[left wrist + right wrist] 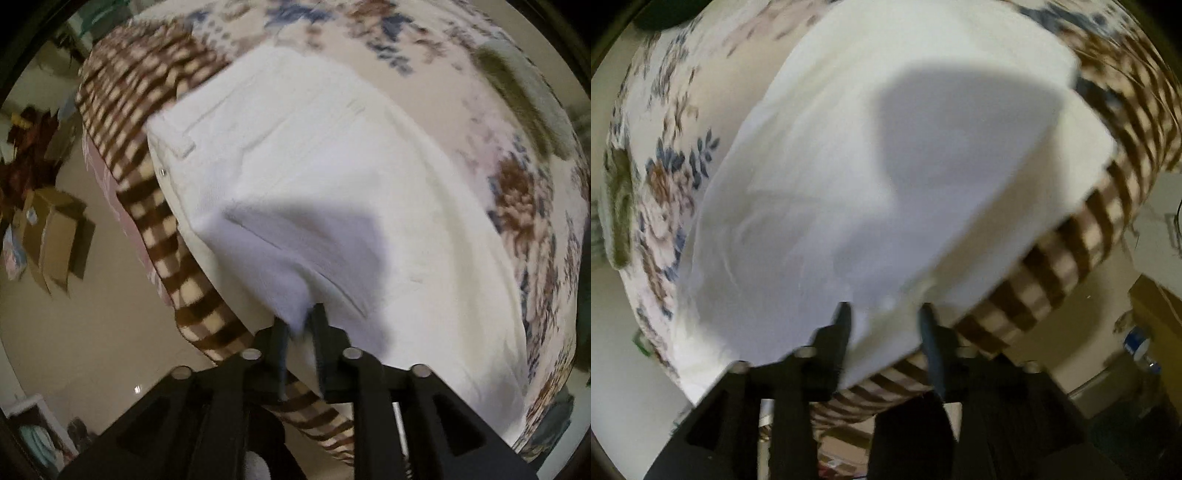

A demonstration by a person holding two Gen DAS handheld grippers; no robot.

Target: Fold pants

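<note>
White pants [317, 192] lie on a bed with a floral sheet [517, 206]. The waistband with a belt loop and rivet is at the left in the left wrist view. My left gripper [301, 325] is shut on a corner of the pants fabric at the bed's near edge. In the right wrist view the pants [886, 166] fill the middle, folded with a lifted flap. My right gripper [884, 314] has its fingers apart with the pants edge lying between them; the fabric looks loose there.
A brown-and-cream checked blanket [147, 92] covers the bed's side and edge, also in the right wrist view [1071, 251]. Cardboard boxes [51, 236] stand on the floor to the left. An olive-grey cloth [524, 92] lies at the bed's far right.
</note>
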